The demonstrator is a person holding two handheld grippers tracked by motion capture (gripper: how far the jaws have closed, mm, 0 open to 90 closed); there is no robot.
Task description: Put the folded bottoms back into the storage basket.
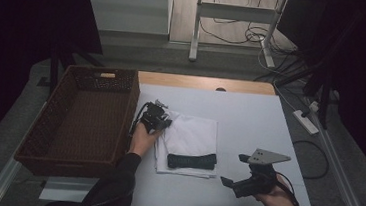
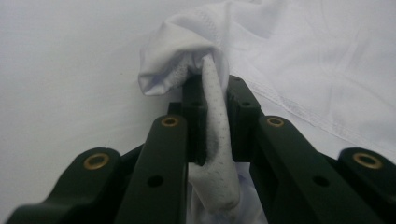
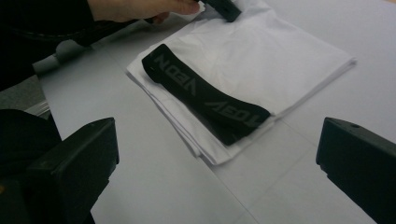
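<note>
Pinching a corner of the folded white garment (image 1: pixel 190 136) in my left gripper (image 1: pixel 161 123), I hold the edge nearest the wicker basket (image 1: pixel 59 122), probably for lifting. My right gripper (image 1: pixel 231 171) waits near the garment's black waistband (image 3: pixel 205 95), jaws spread wide and empty.

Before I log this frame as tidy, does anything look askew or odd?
Only one corner: the left gripper pinches a bunched edge of the folded white garment. Its black waistband lies flat.
</note>
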